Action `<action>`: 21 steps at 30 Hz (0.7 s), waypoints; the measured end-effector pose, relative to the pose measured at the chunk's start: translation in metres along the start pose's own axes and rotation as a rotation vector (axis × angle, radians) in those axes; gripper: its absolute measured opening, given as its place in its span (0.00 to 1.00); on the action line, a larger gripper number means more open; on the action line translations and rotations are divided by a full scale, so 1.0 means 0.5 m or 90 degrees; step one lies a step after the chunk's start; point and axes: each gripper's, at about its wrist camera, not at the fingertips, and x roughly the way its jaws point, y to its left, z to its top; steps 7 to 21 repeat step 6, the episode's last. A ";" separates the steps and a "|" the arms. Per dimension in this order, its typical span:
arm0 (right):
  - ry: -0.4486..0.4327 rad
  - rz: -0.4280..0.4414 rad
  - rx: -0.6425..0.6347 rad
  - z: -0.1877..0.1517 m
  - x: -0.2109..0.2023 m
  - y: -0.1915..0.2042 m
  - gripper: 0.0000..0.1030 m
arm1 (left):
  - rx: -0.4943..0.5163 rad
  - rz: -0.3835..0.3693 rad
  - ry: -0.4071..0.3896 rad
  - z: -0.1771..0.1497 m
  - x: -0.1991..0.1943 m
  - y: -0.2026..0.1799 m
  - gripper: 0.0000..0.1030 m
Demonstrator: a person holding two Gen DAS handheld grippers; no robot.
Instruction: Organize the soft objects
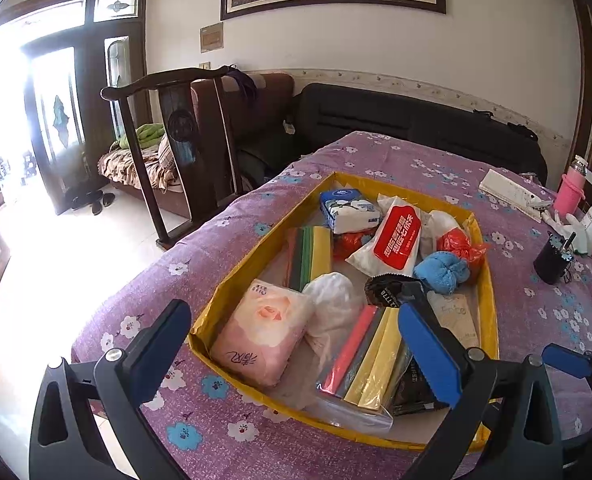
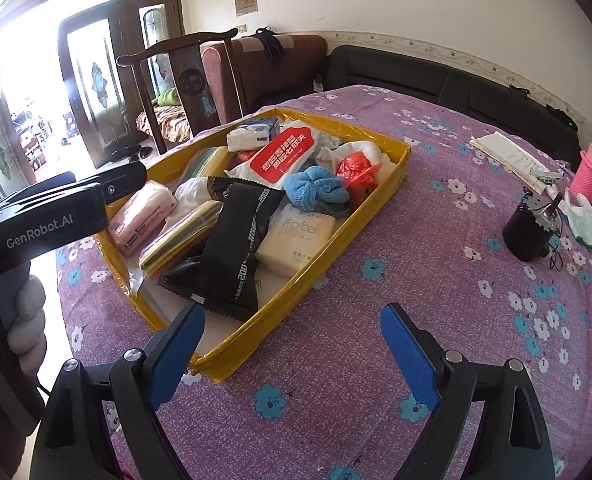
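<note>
On the purple flowered tablecloth (image 2: 336, 360) sits a shallow yellow cardboard tray (image 2: 376, 200) that corrals all the soft stuff: pink tissue pack (image 1: 262, 330), black crinkly pouch (image 2: 236, 248), blue knitted bundle (image 2: 318, 188), red-labelled wipes pack (image 1: 392, 240). They're piled loosely, so I'd guess sorting is barely started. Left gripper (image 1: 292, 354) hangs spread wide over the tray's near end, holding nothing. Right gripper (image 2: 292, 356) is also released, off beside the tray, probably leaving room.
</note>
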 end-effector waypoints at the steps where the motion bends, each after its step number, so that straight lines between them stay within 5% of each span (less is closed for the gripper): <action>1: 0.001 0.001 0.000 0.000 0.002 0.000 0.90 | 0.001 0.000 0.002 0.000 0.004 0.000 1.00; 21: 0.006 0.005 0.006 -0.002 0.008 -0.006 0.90 | 0.001 0.003 0.014 0.001 0.016 -0.007 1.00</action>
